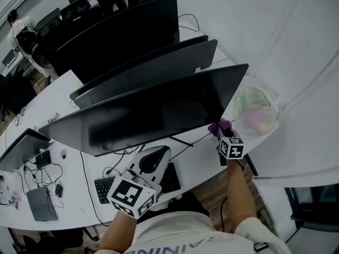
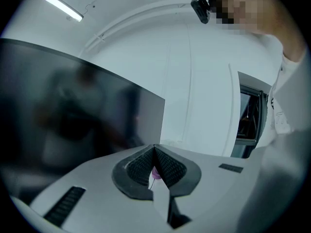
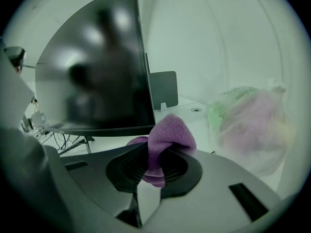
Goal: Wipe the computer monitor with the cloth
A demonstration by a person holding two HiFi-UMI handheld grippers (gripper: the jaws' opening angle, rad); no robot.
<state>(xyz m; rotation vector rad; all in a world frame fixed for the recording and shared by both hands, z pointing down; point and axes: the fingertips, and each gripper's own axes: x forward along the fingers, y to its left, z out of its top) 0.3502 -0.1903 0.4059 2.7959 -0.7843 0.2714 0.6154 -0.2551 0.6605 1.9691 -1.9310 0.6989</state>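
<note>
Right claw (image 3: 154,159) clamps the purple cloth (image 3: 170,132) beside the monitor (image 3: 97,67) edge, ready to wipe. Left claw (image 2: 154,154) closed, idle.

A long white desk (image 1: 58,95) curved across the room. On it stood two spare dark monitors, one (image 1: 153,70) just in front of the other (image 1: 122,33). A black keyboard (image 1: 103,188) lay near the desk's front edge, partly covered. A clear plastic bag (image 1: 256,111) of green and pink material sat at the right end. At the left, tangled black cables (image 1: 39,174) lay beside a grey box (image 1: 41,203). Far back, a person in a striped top (image 1: 21,33) stood near black chairs (image 1: 79,7).
</note>
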